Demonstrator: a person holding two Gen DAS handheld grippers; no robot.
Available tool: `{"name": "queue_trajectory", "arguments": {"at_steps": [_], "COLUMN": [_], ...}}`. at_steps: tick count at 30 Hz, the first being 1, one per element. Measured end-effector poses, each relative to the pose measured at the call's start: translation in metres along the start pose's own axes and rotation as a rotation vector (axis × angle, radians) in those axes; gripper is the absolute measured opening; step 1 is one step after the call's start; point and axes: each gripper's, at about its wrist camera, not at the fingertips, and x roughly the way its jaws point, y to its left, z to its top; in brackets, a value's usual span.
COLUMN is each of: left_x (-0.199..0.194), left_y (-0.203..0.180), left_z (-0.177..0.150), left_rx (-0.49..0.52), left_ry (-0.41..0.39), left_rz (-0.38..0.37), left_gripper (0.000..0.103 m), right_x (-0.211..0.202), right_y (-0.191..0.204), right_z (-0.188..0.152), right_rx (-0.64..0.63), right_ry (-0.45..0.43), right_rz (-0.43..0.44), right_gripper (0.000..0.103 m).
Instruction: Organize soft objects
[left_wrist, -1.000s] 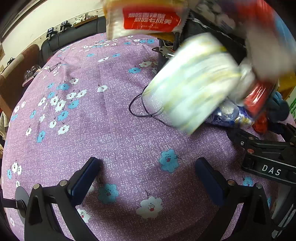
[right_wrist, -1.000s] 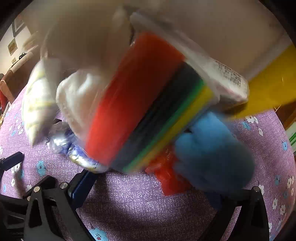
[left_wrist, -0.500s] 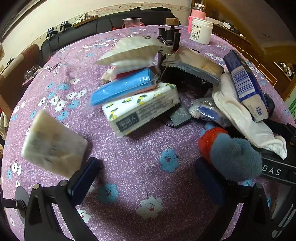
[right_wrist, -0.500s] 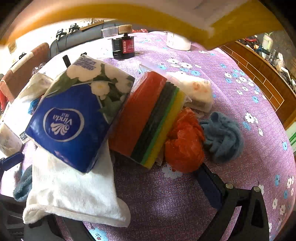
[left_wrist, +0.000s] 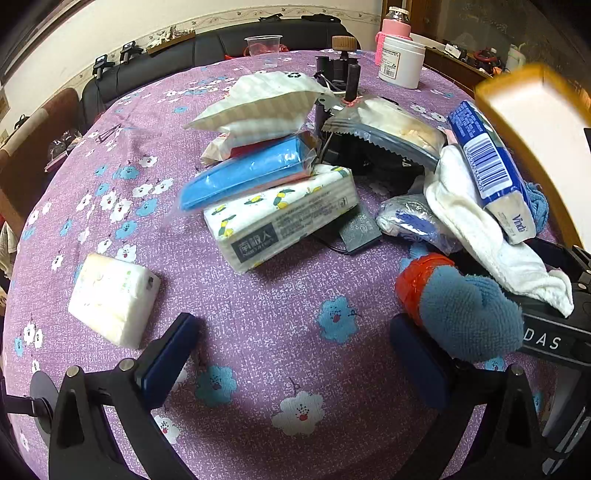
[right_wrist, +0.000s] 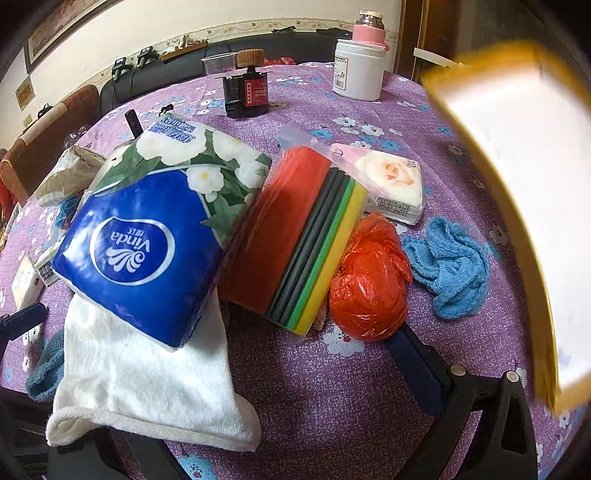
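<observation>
Soft goods lie in a heap on the purple flowered tablecloth (left_wrist: 258, 317). The left wrist view shows a lemon-print tissue pack (left_wrist: 280, 218), a blue pack (left_wrist: 247, 173), a white striped bag (left_wrist: 258, 107), a small white tissue pack (left_wrist: 114, 299) lying apart at left, a white towel (left_wrist: 480, 229) and a grey-blue cloth (left_wrist: 465, 314). My left gripper (left_wrist: 291, 365) is open and empty. The right wrist view shows a blue Vinda tissue pack (right_wrist: 147, 236) on the white towel (right_wrist: 147, 376), a sponge pack (right_wrist: 295, 236), an orange bag (right_wrist: 369, 280), a blue cloth (right_wrist: 450, 266). My right gripper (right_wrist: 258, 398) is open; the towel hides its left finger.
A blurred yellow-rimmed white tray (right_wrist: 524, 206) hangs at the right edge of both views. A white jar (right_wrist: 358, 70), a pink bottle (right_wrist: 367, 29), a dark device (right_wrist: 247, 92) and a plastic cup (left_wrist: 264, 40) stand at the back. Black cable and gear lie under the heap.
The objects have tumbled down onto the table and come to rest. The small white pack has landed at left. The yellow-rimmed tray has swung away to the right. Both grippers stayed put.
</observation>
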Motion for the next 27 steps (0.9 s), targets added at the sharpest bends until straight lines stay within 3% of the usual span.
{"name": "queue_trajectory", "arguments": {"at_steps": [27], "left_x": [0.0], "left_y": [0.0], "left_z": [0.0], "left_rx": [0.0], "left_ry": [0.0], "left_rz": [0.0], "left_gripper": [0.103], "right_x": [0.0013], "right_y": [0.001], "right_z": [0.0002], "right_rx": [-0.001], "right_ry": [0.0], "right_rz": [-0.001], "right_gripper": [0.102]}}
